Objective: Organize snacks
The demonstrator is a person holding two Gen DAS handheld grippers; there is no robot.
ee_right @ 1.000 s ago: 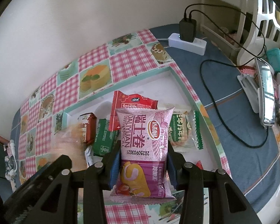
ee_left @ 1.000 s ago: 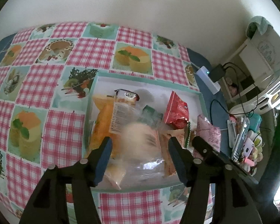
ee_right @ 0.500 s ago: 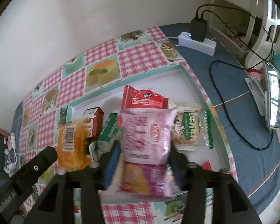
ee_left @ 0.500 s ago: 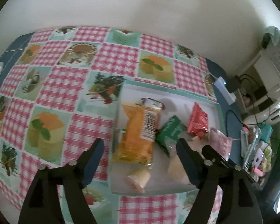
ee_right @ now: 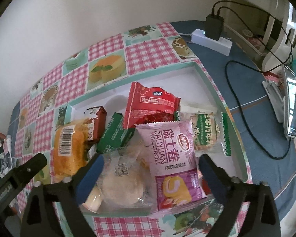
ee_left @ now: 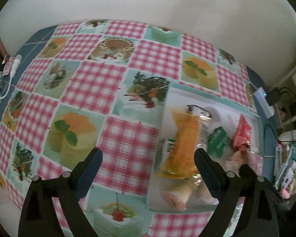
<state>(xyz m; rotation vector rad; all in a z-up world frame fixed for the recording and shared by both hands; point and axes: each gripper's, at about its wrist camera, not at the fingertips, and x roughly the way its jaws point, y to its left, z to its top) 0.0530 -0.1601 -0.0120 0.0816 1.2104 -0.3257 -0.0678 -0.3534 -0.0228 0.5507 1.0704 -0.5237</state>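
Released purple snack pack [ee_right: 173,158] in tray [ee_right: 215,90], both grippers opening, empty, checked tablecloth [ee_left: 112,83].

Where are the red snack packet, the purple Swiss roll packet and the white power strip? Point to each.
red snack packet [ee_right: 151,106]: right wrist view, on its printed front.
purple Swiss roll packet [ee_right: 171,152]: right wrist view, on its lettering.
white power strip [ee_right: 226,43]: right wrist view, on its top face.

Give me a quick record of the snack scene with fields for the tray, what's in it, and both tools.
tray: white tray with teal rim, on checked tablecloth
contents: purple swiss roll pack, red pack, orange cake pack, green box, clear-wrapped pastry
left tool: opening, nothing between its jaws
right tool: opening, pads off the purple pack
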